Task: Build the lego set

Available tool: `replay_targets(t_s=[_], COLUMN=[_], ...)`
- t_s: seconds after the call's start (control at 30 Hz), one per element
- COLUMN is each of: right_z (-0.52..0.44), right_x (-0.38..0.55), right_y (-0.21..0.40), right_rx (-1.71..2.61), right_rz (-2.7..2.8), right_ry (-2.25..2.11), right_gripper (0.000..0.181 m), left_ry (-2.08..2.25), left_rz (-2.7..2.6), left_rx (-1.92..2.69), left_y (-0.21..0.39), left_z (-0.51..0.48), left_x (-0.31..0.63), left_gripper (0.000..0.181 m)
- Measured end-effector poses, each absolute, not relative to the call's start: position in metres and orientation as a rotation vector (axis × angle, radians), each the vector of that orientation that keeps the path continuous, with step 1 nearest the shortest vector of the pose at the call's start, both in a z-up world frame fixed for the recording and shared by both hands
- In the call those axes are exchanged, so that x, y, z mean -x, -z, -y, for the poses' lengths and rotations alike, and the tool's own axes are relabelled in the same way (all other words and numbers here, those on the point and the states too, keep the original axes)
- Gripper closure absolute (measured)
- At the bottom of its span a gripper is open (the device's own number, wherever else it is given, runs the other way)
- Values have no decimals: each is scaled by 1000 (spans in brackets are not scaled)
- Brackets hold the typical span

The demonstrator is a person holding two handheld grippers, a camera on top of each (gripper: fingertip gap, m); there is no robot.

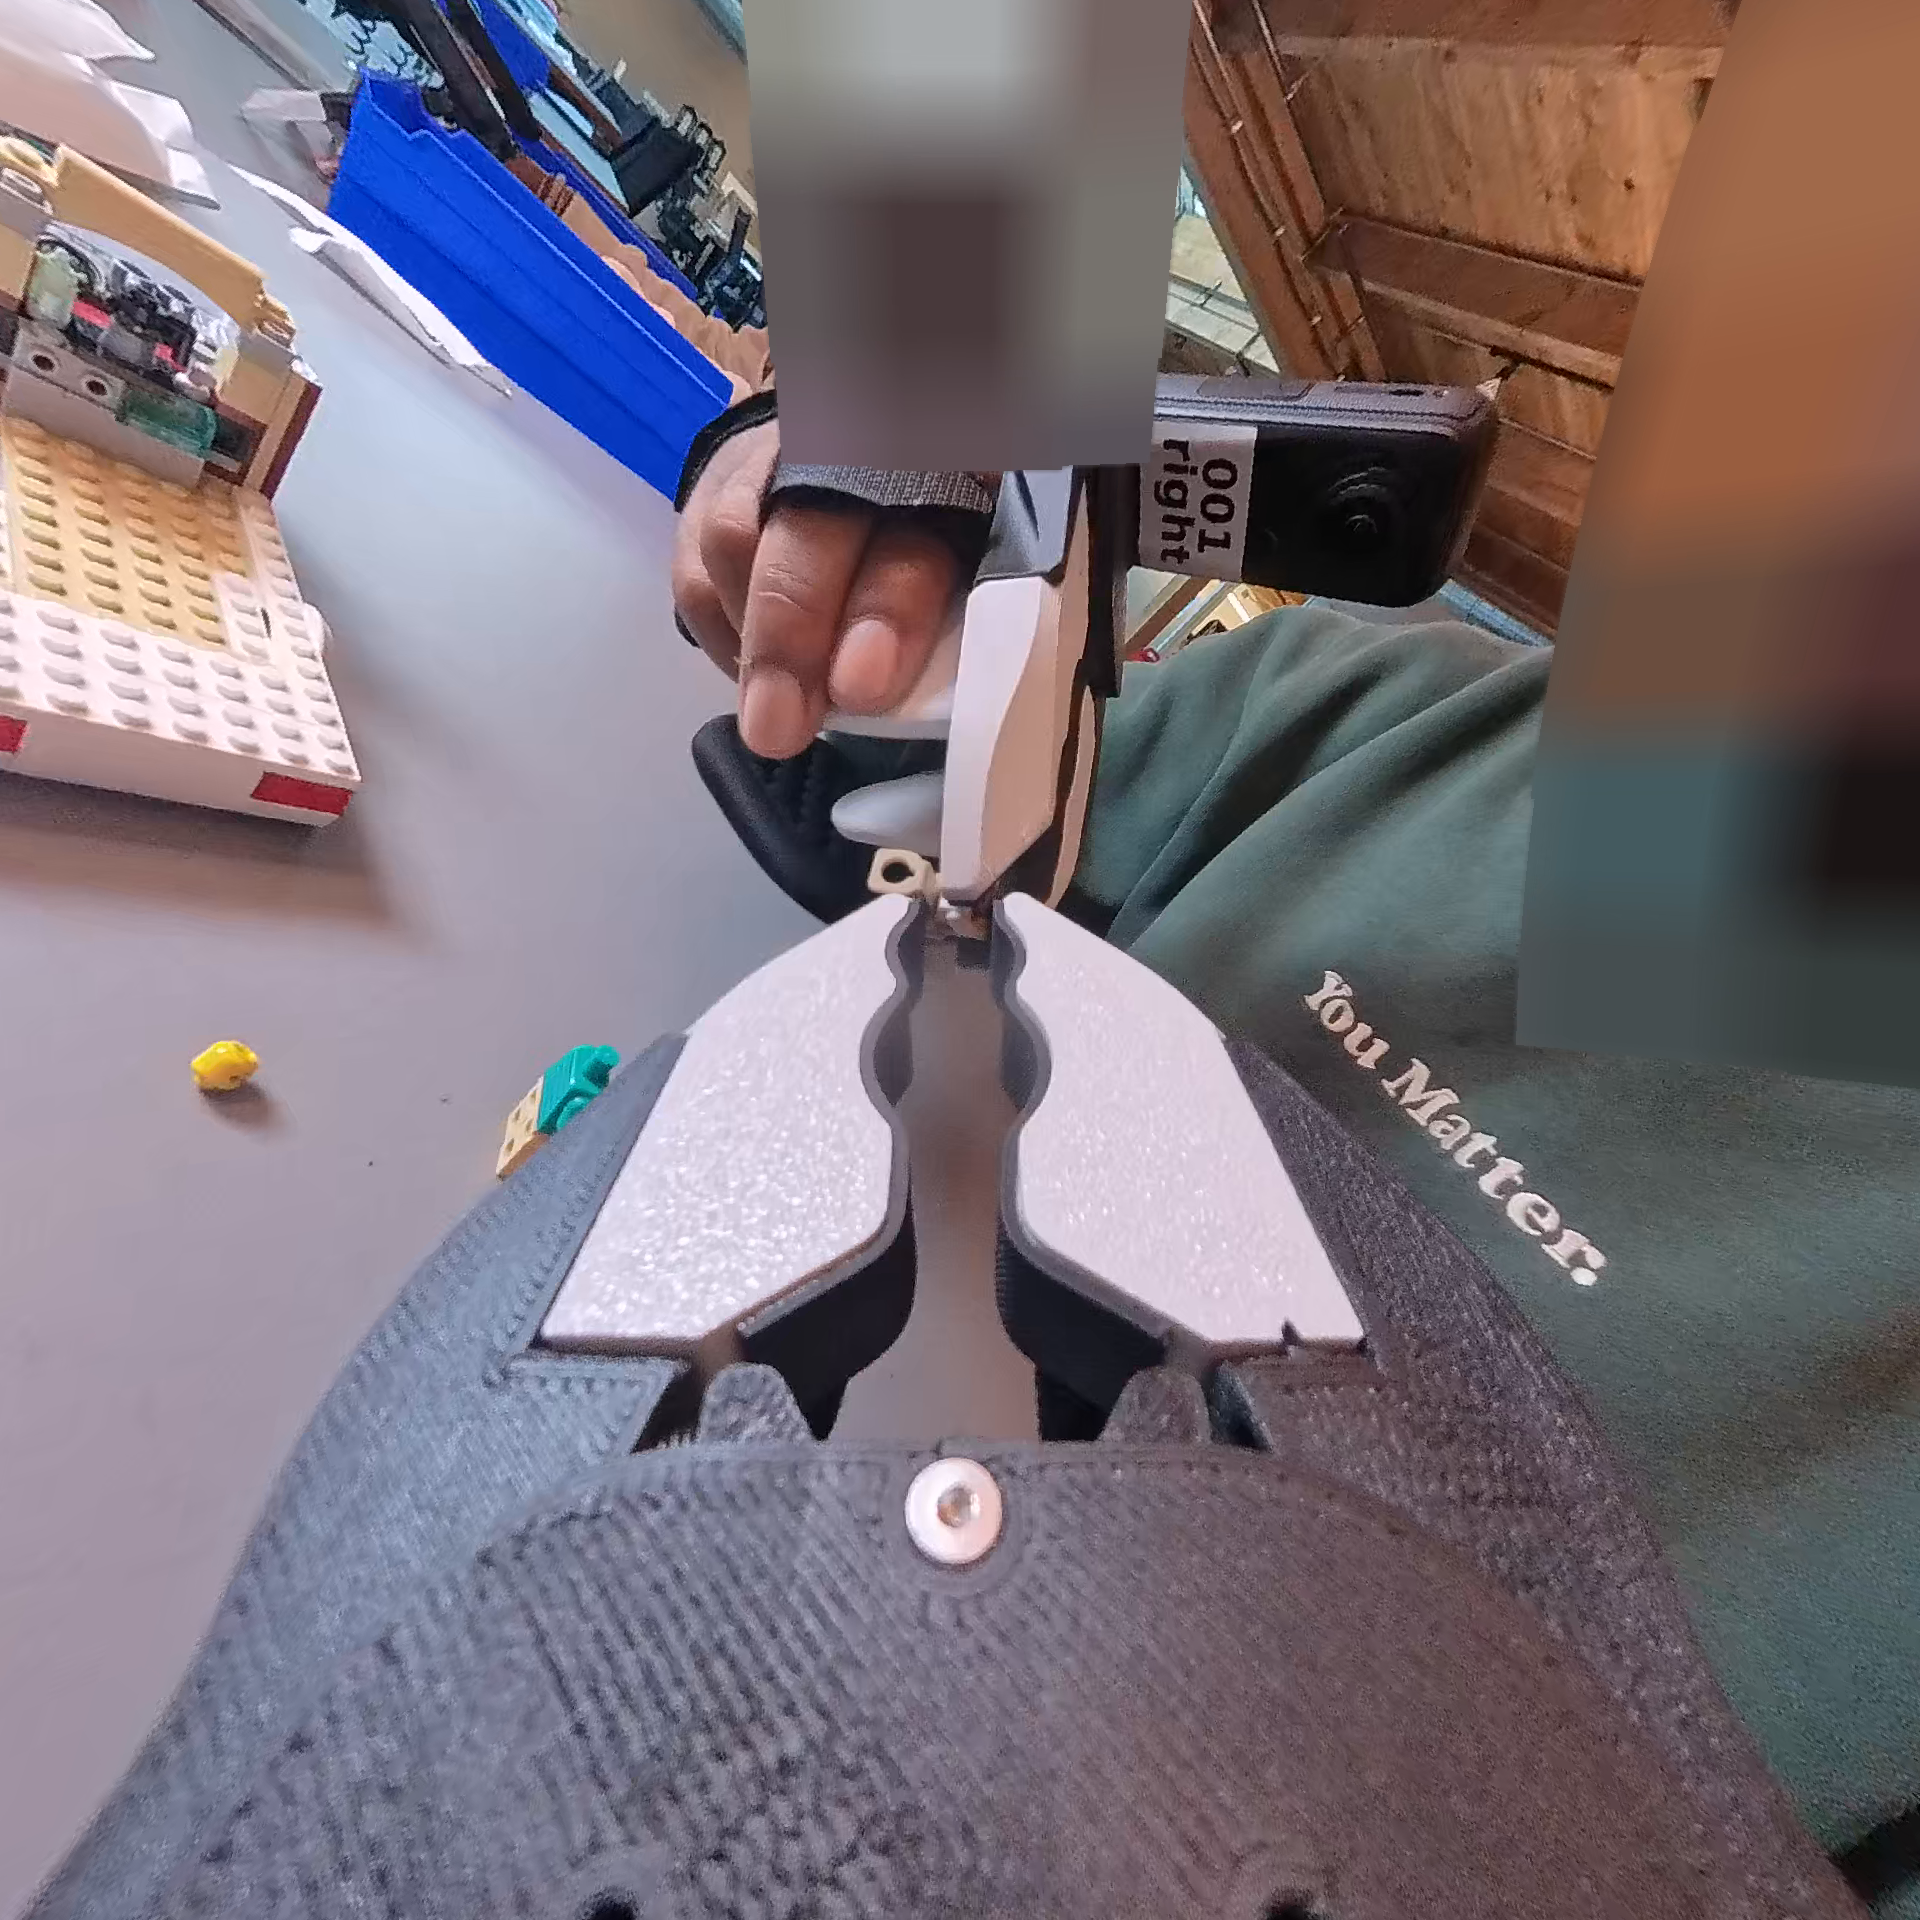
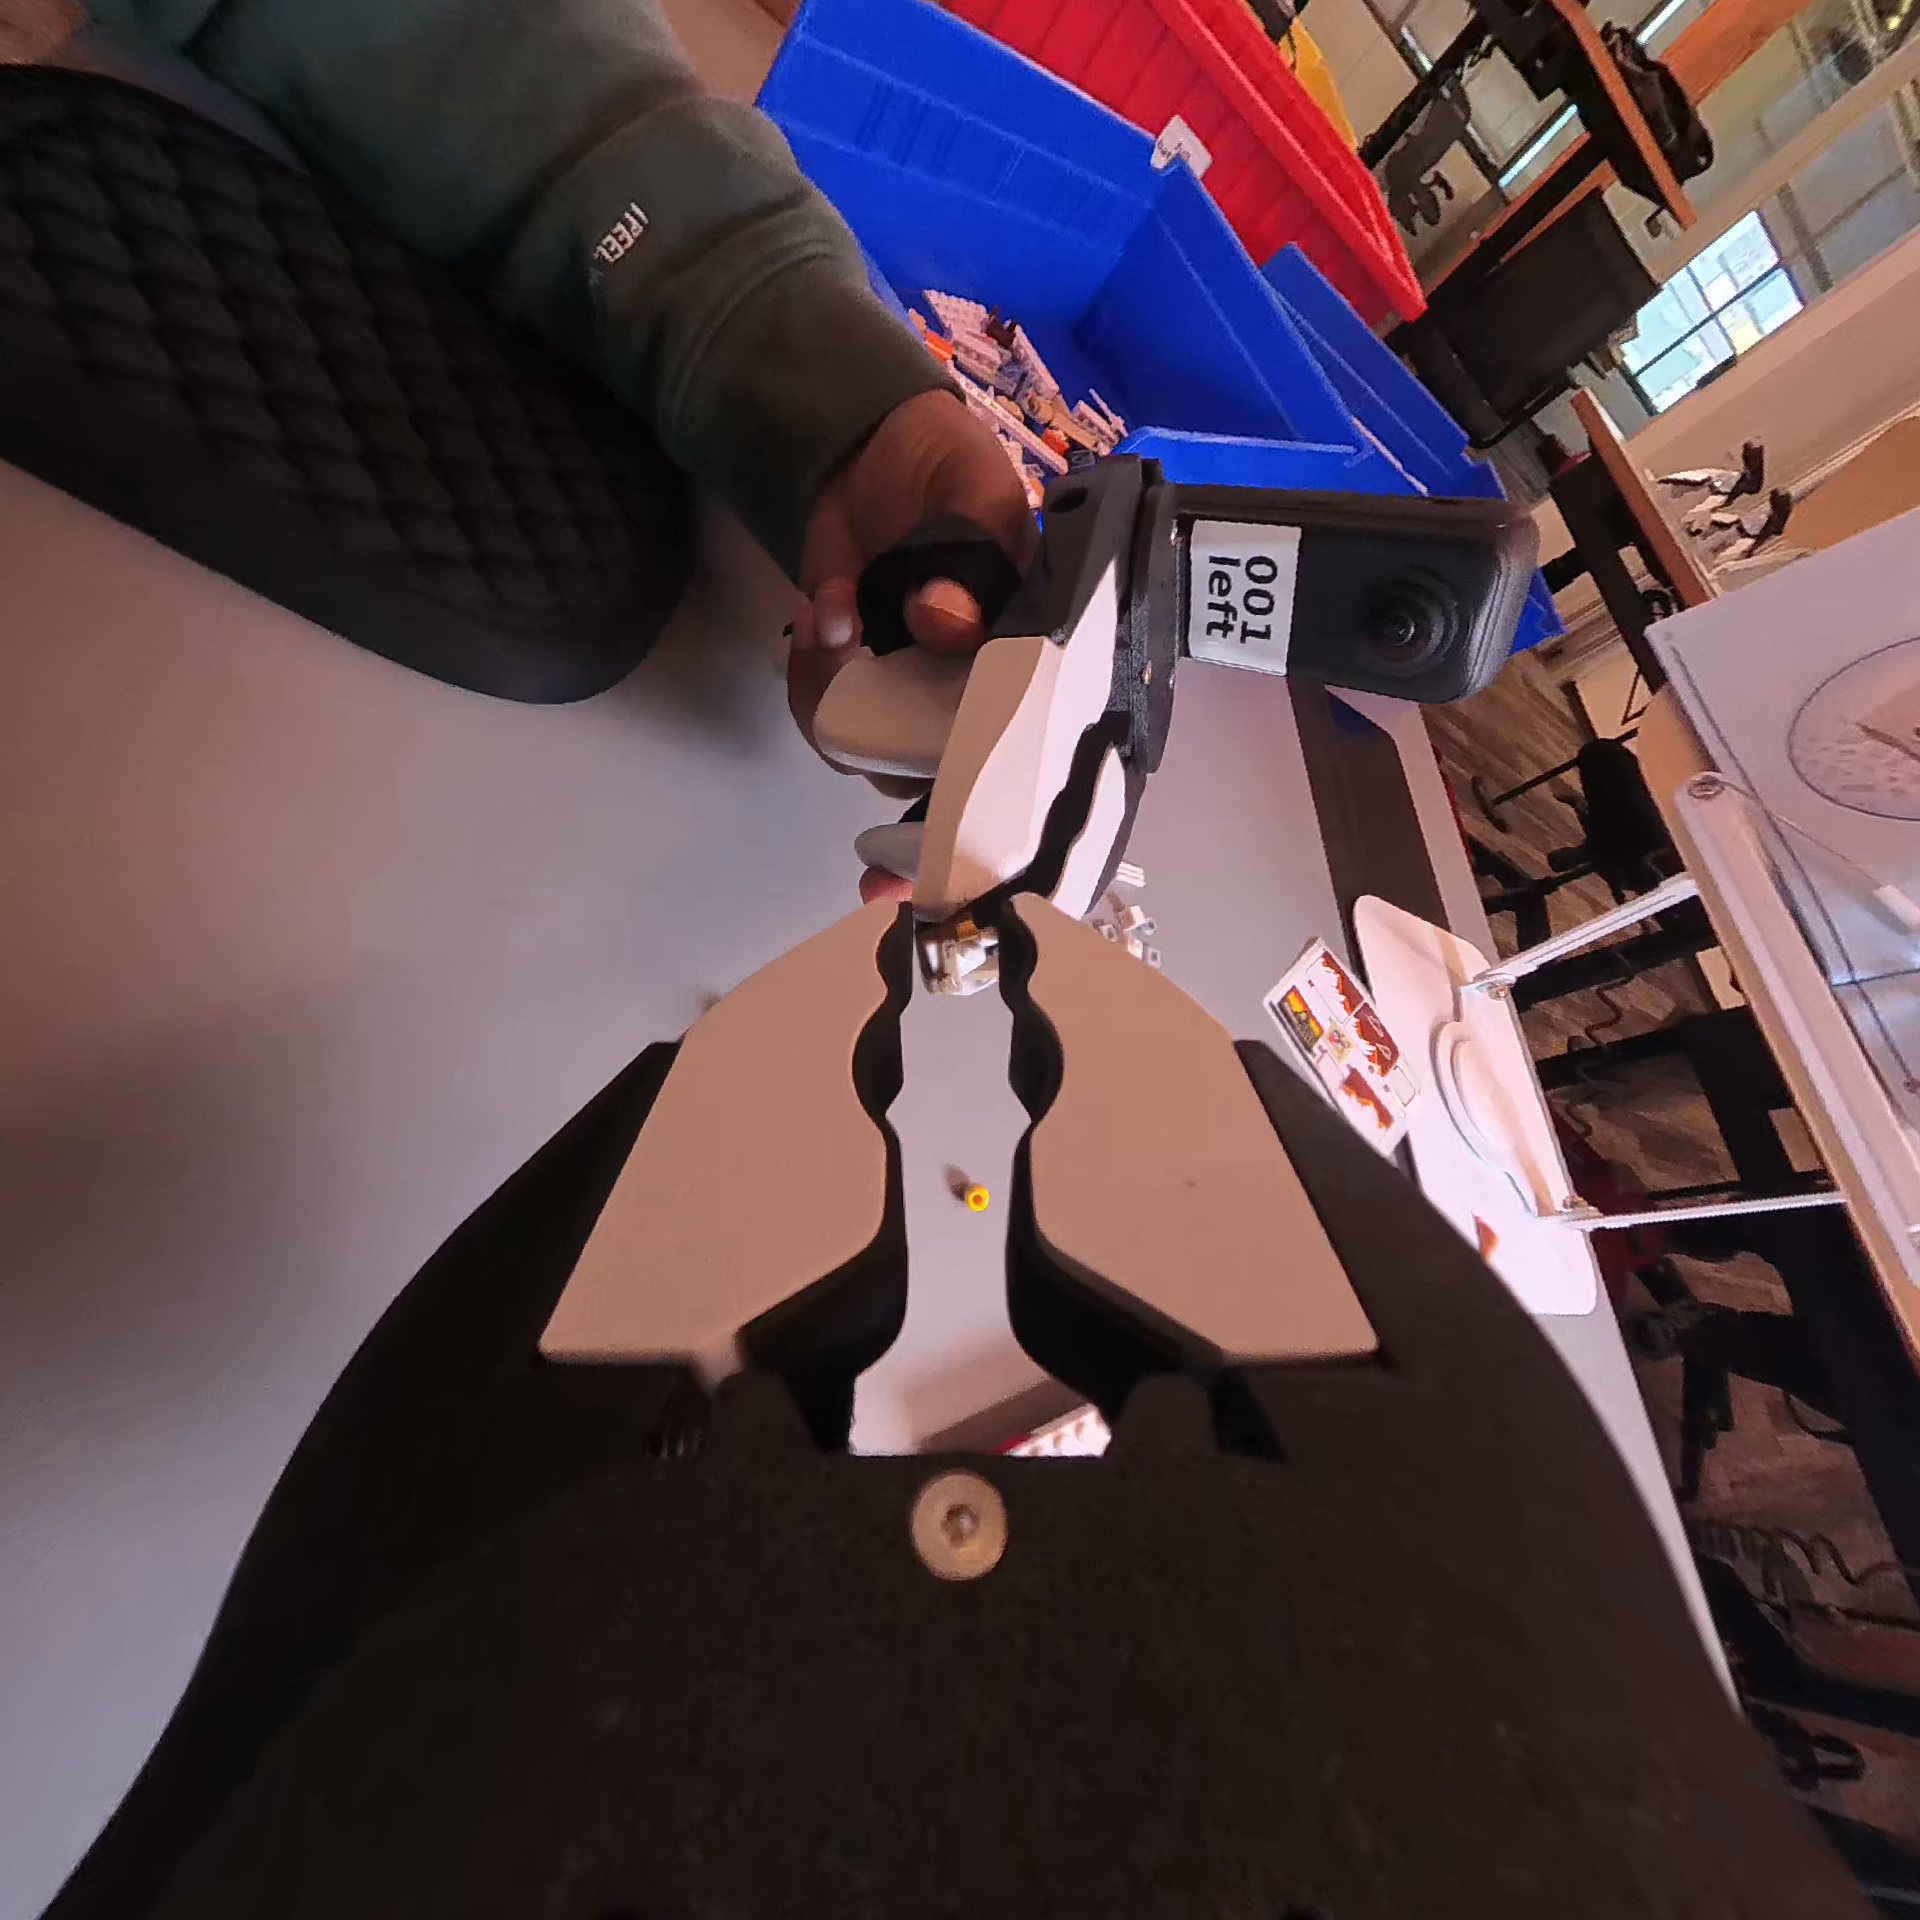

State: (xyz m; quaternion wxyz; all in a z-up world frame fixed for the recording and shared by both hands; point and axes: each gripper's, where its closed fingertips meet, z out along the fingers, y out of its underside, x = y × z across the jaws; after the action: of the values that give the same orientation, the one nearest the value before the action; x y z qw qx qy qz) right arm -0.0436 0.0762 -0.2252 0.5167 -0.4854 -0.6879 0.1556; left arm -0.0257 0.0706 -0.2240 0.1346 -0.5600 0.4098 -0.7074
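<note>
- Between the two tips, above the grey table [image 1: 436, 582], a small tan-and-white piece [image 2: 956, 954] is pinched by the right gripper [image 2: 954, 940].
- left gripper [image 1: 958, 916] nips it from the opposite side, jaws nearly closed, probably to press parts together.
- Loose yellow stud [image 1: 223, 1065] and teal brick [image 1: 571, 1081] lie near, apart.
- Farther left, half-built model [image 1: 156, 540] sits on open table; blue bins [image 1: 520, 260] line the far edge.

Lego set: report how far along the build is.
Done: the studded base with a partly built tan and grey structure stands on the table. In hand: the left tongs and right tongs meet on a small pale piece. Left: loose yellow and teal pieces lie unused.
</note>
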Motion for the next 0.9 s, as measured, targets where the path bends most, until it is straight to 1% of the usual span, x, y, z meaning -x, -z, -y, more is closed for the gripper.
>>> replay_targets(t_s=[0.37,0.77,0.87,0.9], right_z=[-85,-88,-91,-91], right_x=[42,43,44,43], right_y=[227,226,224,223], right_rx=[1289,1327,1286,1275], right_rz=[1584,1528,1501,1497], right_ry=[-453,-506,-500,-497], right_gripper=[167,167,166,161], left_ry=[1984,1943,1925,1898], left_rz=[-1129,-1089,-1074,-1083], left_rx=[1602,1577,1596,1599], left_y=[224,223,223,224], left_z=[-79,-83,-87,-88], left_x=[26,27,27,26], left_gripper=[170,170,170,170])
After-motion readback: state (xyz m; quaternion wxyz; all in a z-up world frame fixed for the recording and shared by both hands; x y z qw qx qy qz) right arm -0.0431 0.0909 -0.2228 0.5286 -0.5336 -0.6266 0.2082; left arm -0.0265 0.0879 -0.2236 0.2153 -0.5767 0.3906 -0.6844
